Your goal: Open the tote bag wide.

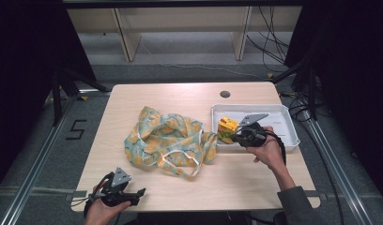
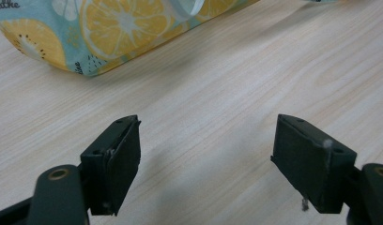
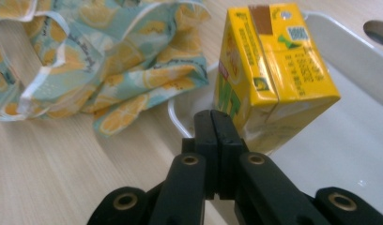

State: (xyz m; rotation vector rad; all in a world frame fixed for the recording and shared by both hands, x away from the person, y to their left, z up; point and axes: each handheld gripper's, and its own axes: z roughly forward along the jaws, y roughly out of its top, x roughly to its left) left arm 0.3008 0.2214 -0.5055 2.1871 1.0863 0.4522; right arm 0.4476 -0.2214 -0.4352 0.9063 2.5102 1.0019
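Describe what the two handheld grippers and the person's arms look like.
Both are black, two-jaw tools. The left gripper and right gripper each carry a grey three-cornered plate on top and trail a black cable. Their jaws end in flat, dark rectangular pads on arms with brass-coloured rivets. A grey sleeve covers the right forearm.

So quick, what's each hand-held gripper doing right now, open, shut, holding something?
Left hand-held gripper: open, empty, above bare table.
Right hand-held gripper: shut, jaws together, nothing between them, beside the yellow carton.
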